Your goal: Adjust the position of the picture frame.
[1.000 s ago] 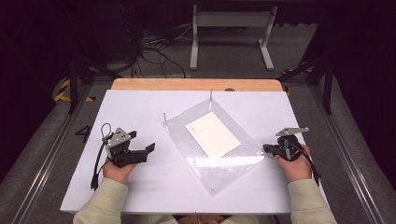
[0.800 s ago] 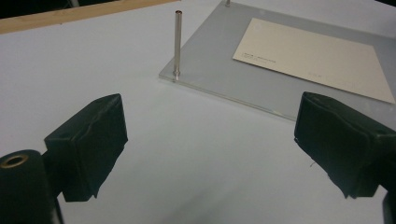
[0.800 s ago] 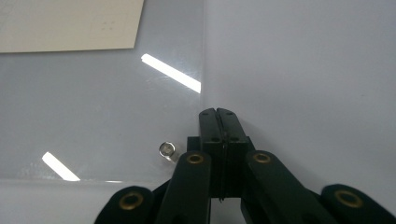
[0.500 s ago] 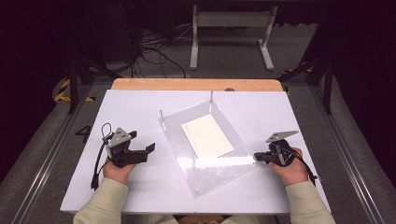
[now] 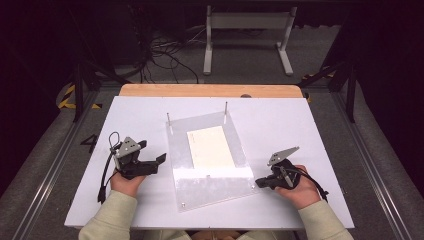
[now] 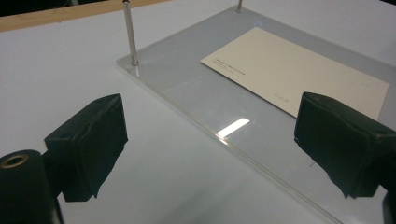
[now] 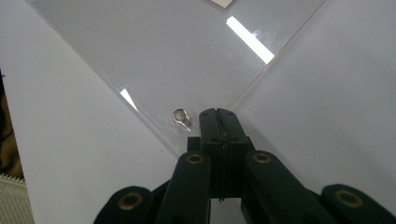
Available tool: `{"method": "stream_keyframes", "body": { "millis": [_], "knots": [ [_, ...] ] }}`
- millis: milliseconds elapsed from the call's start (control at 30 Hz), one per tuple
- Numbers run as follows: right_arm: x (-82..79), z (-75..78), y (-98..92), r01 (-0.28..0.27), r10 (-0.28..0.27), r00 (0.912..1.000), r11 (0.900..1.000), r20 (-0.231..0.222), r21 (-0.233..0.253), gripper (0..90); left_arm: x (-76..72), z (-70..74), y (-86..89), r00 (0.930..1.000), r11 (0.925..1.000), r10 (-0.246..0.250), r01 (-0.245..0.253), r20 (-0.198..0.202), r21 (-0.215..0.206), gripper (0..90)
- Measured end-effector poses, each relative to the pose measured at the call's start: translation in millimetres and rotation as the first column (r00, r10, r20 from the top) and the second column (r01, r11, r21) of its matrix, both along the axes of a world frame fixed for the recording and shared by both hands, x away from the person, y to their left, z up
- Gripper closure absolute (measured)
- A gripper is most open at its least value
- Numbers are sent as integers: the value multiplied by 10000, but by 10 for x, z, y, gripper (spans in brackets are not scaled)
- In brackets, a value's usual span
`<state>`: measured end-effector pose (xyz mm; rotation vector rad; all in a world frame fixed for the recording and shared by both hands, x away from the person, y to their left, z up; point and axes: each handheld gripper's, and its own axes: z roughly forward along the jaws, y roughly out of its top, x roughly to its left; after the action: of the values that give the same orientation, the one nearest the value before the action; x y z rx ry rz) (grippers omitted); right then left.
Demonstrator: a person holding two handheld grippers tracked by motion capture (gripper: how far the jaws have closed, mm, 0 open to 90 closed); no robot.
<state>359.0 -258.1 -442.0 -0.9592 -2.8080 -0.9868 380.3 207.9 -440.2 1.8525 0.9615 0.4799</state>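
The right gripper (image 5: 260, 182) has pulled back toward the person over the last sec, and the clear plate (image 5: 210, 185) has swung round with it: it lay skewed like a diamond a moment ago, now its edges run close to square w/ the bench (image 5: 300, 125). Right fingers are pinched tight together on the plate's near right corner (image 7: 219, 122), right beside the small metal stud (image 7: 180, 115) set in that corner. The cream card (image 5: 211, 146) has ridden along on top of the plate, between the two upright pins (image 5: 169, 121) at the far edge. Left gripper (image 5: 159, 161) hasn't budged; it sits just off the plate's left edge, fingers (image 6: 88, 142) spread wide, nothing between them, plate edge (image 6: 224, 140) running across the gap ahead. Looks like the plate's being straightened, and the left side is prob. next to close on that edge and steady it.
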Motion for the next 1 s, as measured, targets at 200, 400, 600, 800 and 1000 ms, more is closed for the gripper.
{"method": "stream_keyframes", "body": {
  "millis": [200, 400, 600, 800, 1000],
  "knots": [
    [37, 99, 55, -73, 57, 9975, 9997, 705, 226, 871, -22, 5, 24, 10000, 10000, 72, -71, -6, 23, 96],
    [200, 308, 181, 128, -255, 9849, 9971, 1713, 752, 760, -105, -12, 109, 9995, 9995, 308, -308, -69, 15, 95],
    [482, 462, 335, 126, -283, 9778, 9970, 2075, 769, 690, -172, -27, 156, 9992, 9992, 385, -384, -105, 117, 95],
    [708, 552, 424, 324, -500, 9723, 9963, 2283, 802, 646, -195, -59, 204, 9987, 9987, 486, -483, -161, 184, 95],
    [943, 634, 499, 878, -1155, 9612, 9890, 2504, 1190, 611, -192, -74, 207, 9986, 9986, 486, -482, -198, 225, 94]
  ]
}}
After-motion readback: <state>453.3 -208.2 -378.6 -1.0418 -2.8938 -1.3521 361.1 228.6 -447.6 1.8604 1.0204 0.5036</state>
